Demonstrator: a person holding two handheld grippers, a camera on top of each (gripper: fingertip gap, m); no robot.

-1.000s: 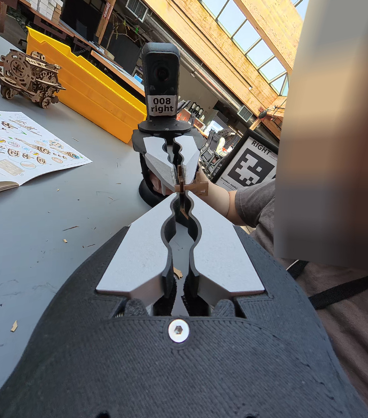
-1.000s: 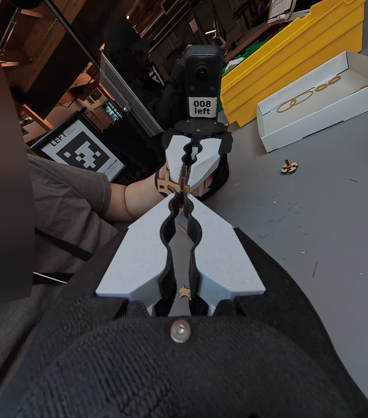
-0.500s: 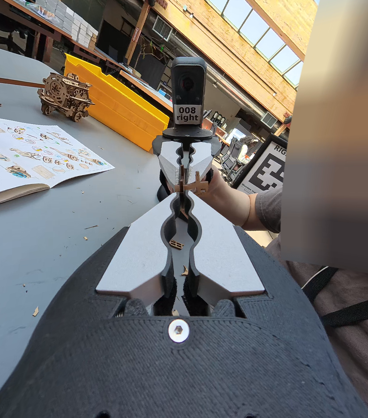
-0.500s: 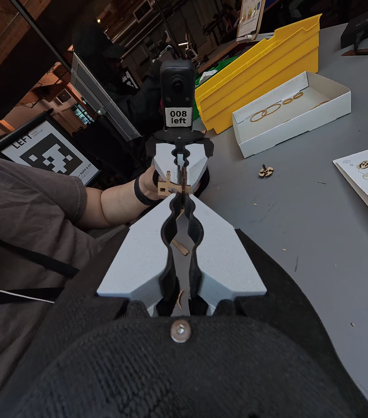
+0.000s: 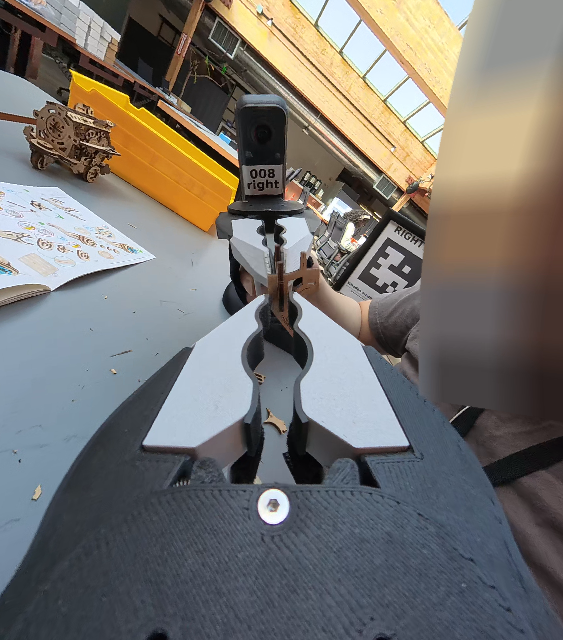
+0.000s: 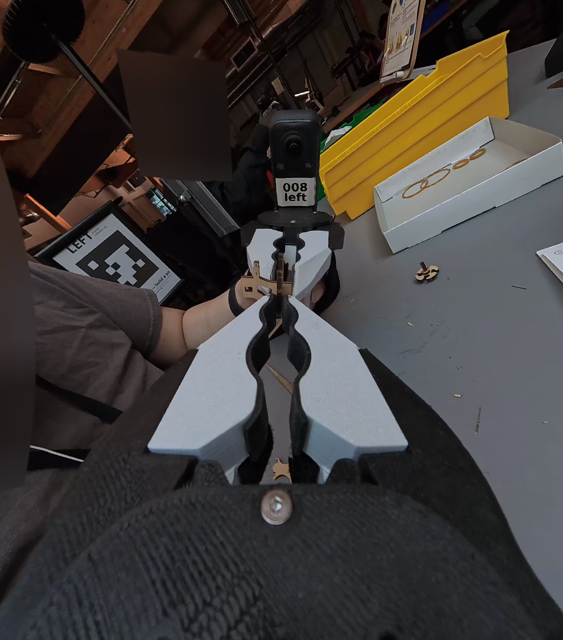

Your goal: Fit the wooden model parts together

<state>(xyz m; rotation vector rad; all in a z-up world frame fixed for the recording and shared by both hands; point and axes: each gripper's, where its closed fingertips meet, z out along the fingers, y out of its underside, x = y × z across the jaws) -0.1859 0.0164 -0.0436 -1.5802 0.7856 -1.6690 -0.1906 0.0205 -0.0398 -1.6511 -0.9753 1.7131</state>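
Left wrist view: both grey two-finger grippers (image 5: 278, 301) (image 6: 277, 303) clamp thin, seemingly brittle, flat laser-cut plywood pieces (image 5: 278, 287) near their joint, tip to tip.

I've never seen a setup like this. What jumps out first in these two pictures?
Two grey, black-lined hand-held grippers, the left gripper and the right gripper, meet tip to tip in mid-air, each shut on thin light-brown wooden model parts that cross between them. Behind, on the grey table, stand a finished brown wooden gear-covered model vehicle, a long yellow plastic bin and an open illustrated instruction booklet.
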